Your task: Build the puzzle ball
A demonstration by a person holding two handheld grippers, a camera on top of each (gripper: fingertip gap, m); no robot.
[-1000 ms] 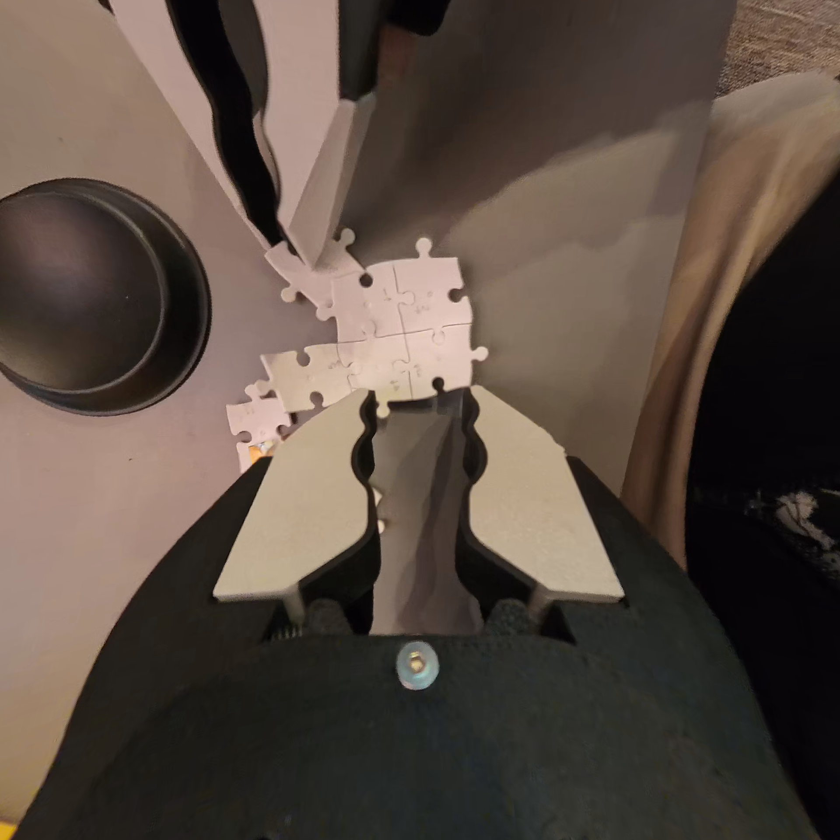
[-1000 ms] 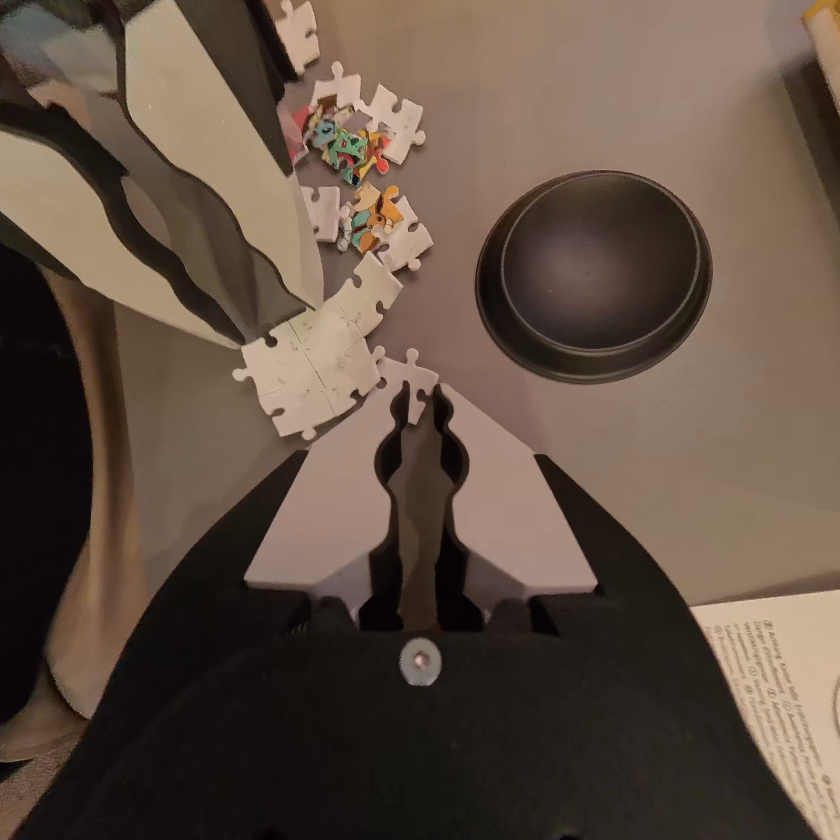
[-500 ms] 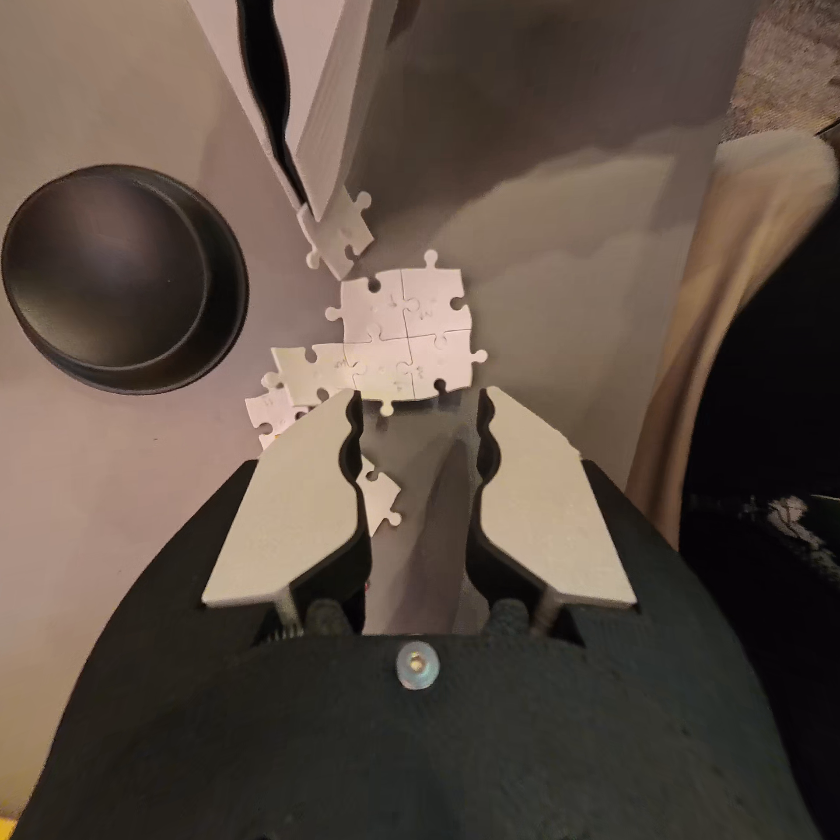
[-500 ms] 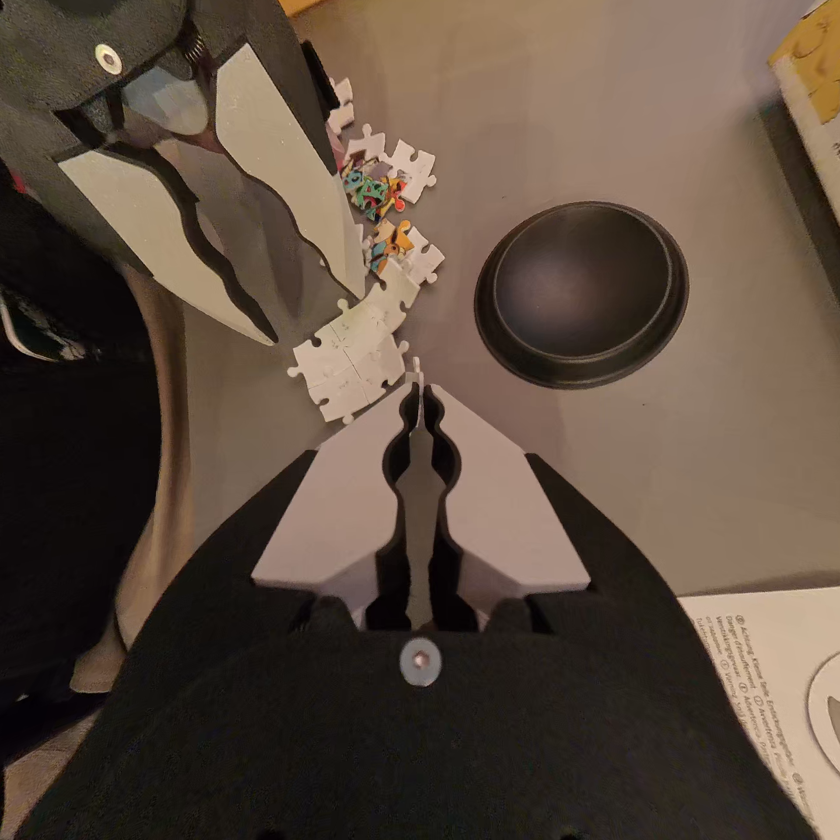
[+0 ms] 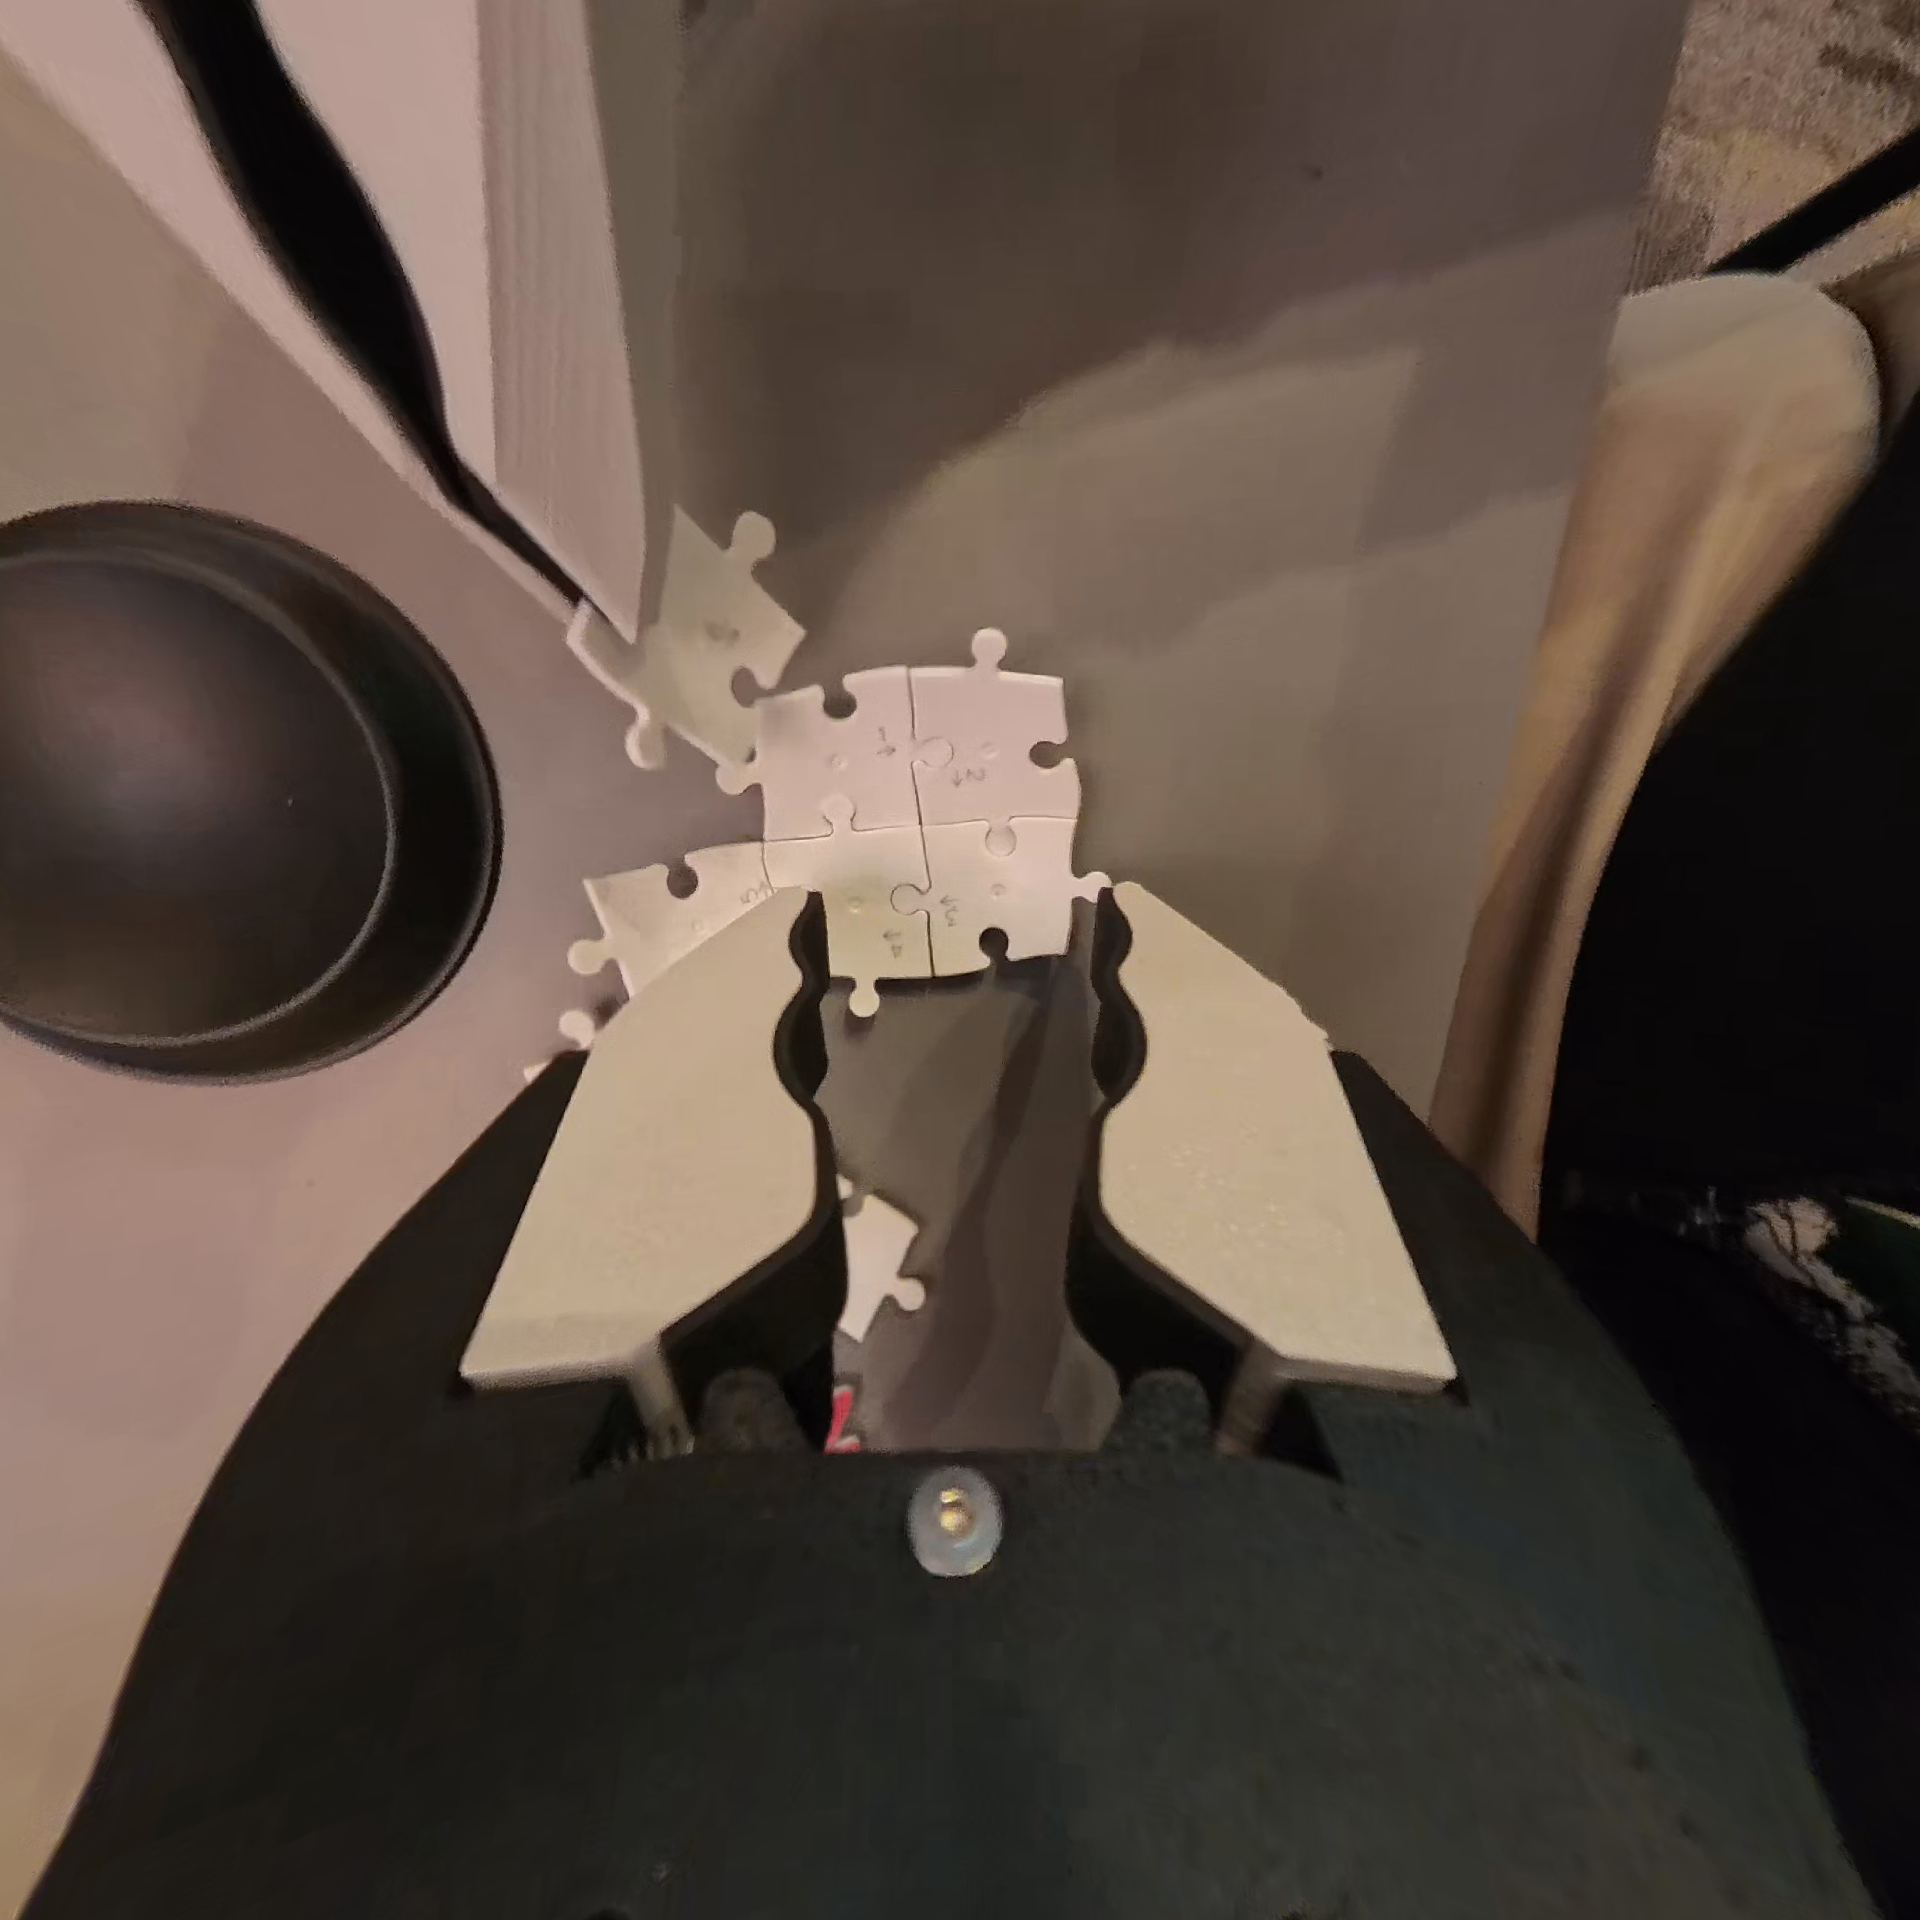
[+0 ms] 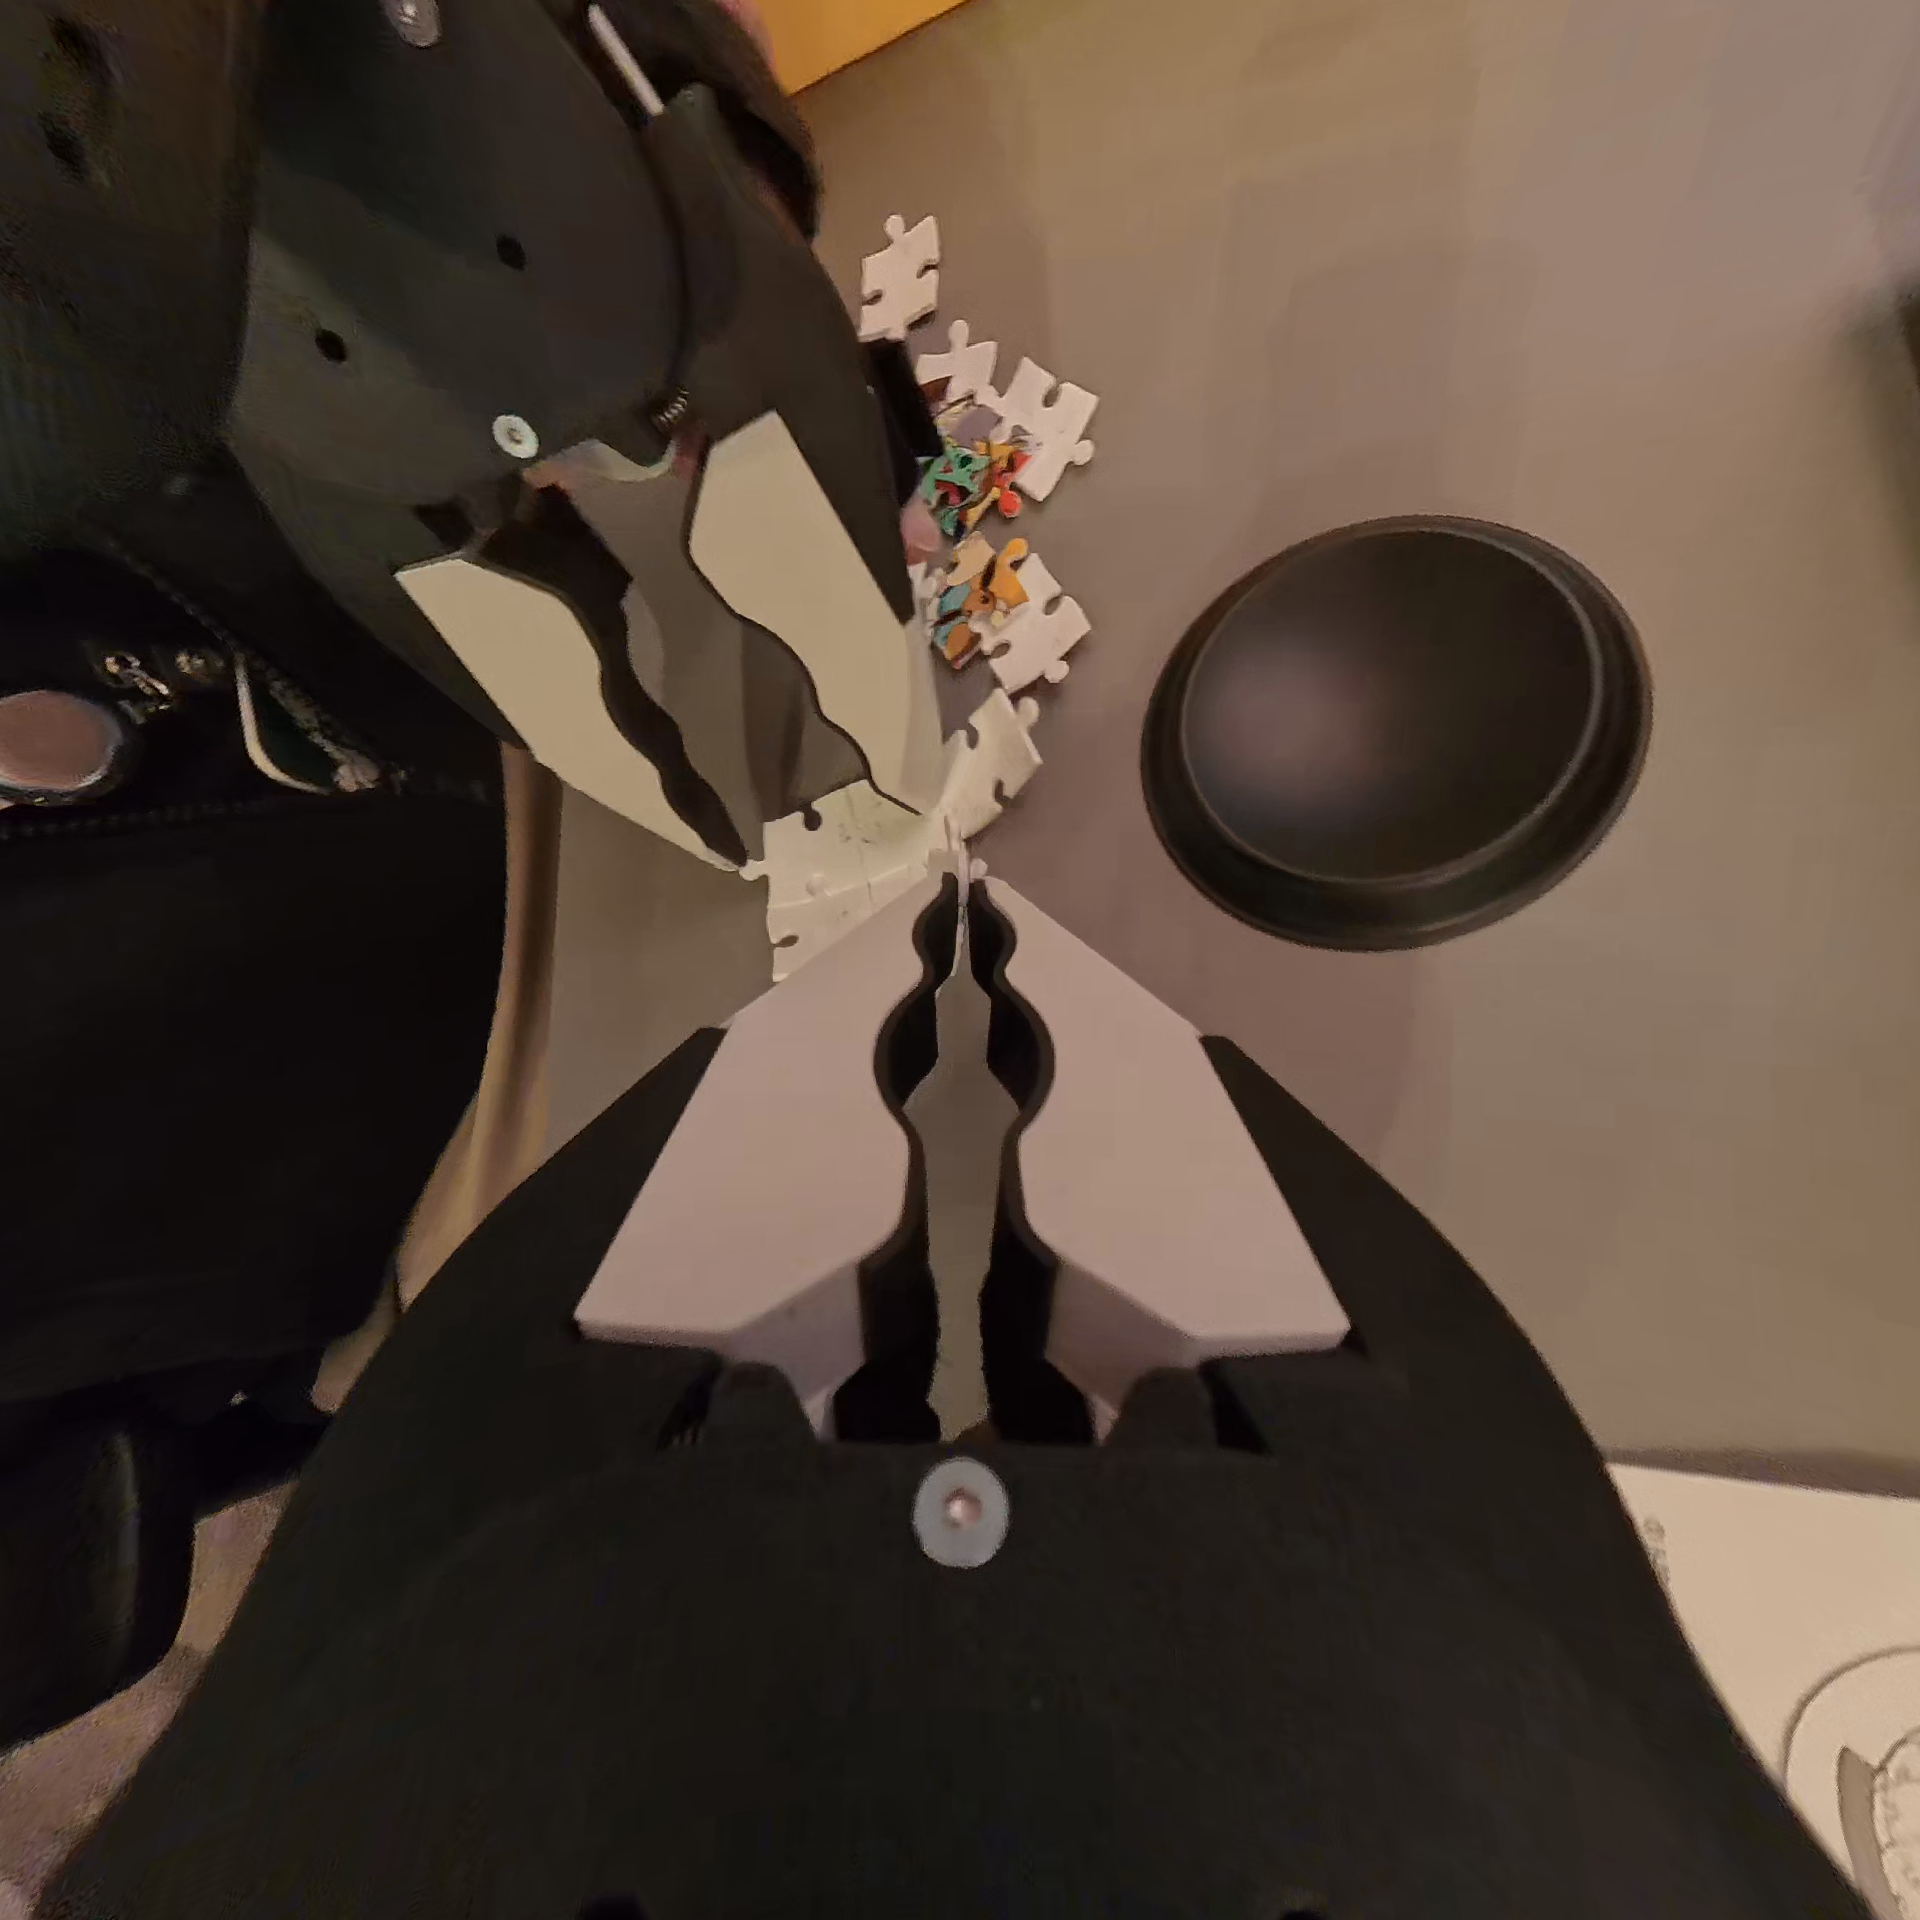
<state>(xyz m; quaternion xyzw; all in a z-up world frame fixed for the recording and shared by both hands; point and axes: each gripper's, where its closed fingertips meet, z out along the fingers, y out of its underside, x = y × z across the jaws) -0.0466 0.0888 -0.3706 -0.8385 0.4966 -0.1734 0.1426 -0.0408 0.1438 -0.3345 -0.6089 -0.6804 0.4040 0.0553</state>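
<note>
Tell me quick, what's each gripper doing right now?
Left gripper: open, fingers either side of the joined pieces, holding nothing.
Right gripper: shut on a single piece.

It looks like a home: a plain grey counter (image 6: 1351, 260) under warm lamplight, a beige cushion (image 5: 1662, 623) at its edge and carpet (image 5: 1787, 156) beyond.

The left gripper (image 5: 951, 914) sits with its jaws apart over the near edge of a joined white puzzle patch (image 5: 914, 821). The right gripper (image 5: 597, 613) pinches a loose piece (image 5: 717, 644) — tilted, at the patch's far-left corner. A black bowl (image 5: 208, 790) sits left.
</note>
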